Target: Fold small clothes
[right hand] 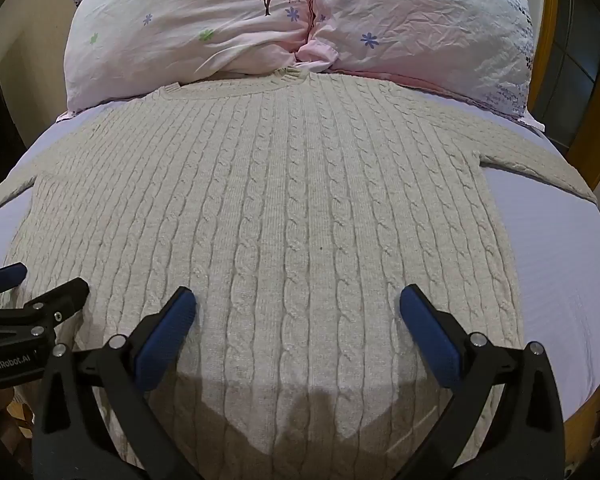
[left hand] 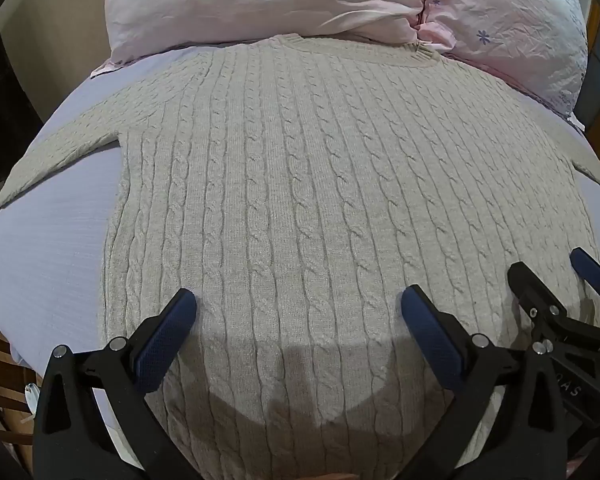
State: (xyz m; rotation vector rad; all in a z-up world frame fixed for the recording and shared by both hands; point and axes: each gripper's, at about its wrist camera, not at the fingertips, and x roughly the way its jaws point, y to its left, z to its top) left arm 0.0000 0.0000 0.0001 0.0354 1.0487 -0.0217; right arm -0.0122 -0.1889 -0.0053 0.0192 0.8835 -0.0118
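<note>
Cable-knit sweater point(left hand: 300, 184) lies flat on bed sheet point(left hand: 52, 248), collar against pillows point(left hand: 260, 0), sleeves spread wide, laid out ready for folding. Left hand-held gripper point(left hand: 299, 312) and right hand-held gripper point(right hand: 298, 312) hover side by side over hem, jaws spread, grasping nothing.

Bed w/ lilac sheet point(right hand: 560, 272), two pink floral pillows point(right hand: 188, 28) at head, wood frame point(right hand: 546, 20) behind.

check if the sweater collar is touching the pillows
Touching. The right wrist view shows the sweater collar pressed against the pillows, with no sheet visible between them.
</note>
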